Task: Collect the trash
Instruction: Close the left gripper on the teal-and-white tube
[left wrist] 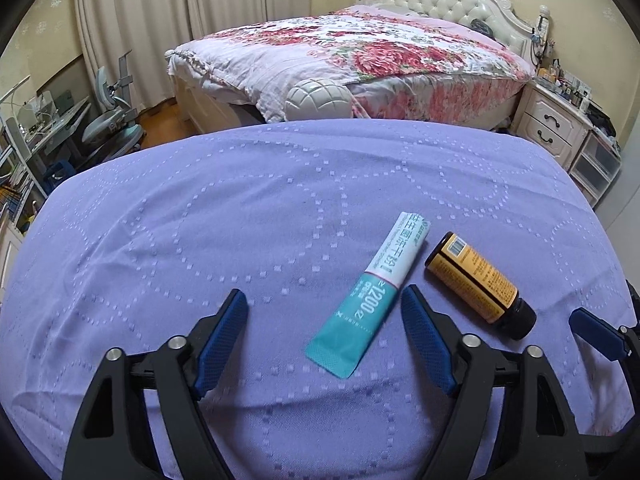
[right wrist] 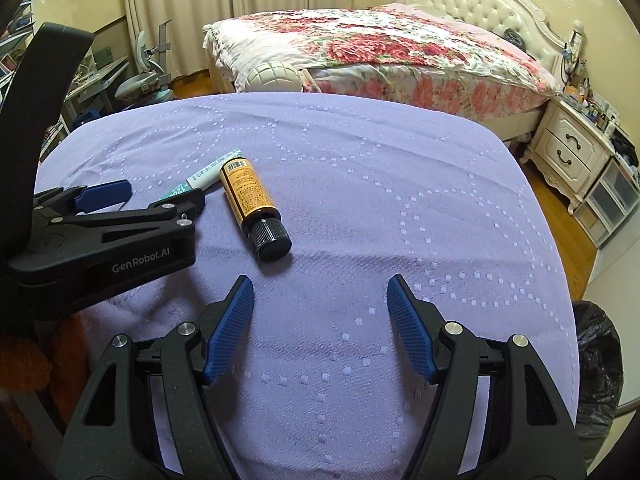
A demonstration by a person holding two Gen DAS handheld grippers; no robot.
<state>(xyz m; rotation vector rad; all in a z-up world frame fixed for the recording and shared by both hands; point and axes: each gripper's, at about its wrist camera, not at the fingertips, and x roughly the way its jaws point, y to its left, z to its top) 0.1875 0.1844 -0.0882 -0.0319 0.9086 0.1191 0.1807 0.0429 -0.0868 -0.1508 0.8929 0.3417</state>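
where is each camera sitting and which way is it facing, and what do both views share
Left wrist: sits on the left hand-held gripper, looking forward and down over the purple cloth at the teal sachet between its open fingers; the right hand-held gripper's blue tip shows at the right edge.
Right wrist: sits on the right hand-held gripper, facing the same way; its open fingers frame bare cloth, and the left hand-held gripper shows at left.
Shared: sachet, amber bottle, cloth, floral bed, nightstand.

A flat teal-and-white plastic sachet (left wrist: 370, 294) lies beside a capped amber glass bottle with an orange label (left wrist: 480, 286), both on their sides on the purple-clothed desk (left wrist: 240, 220).
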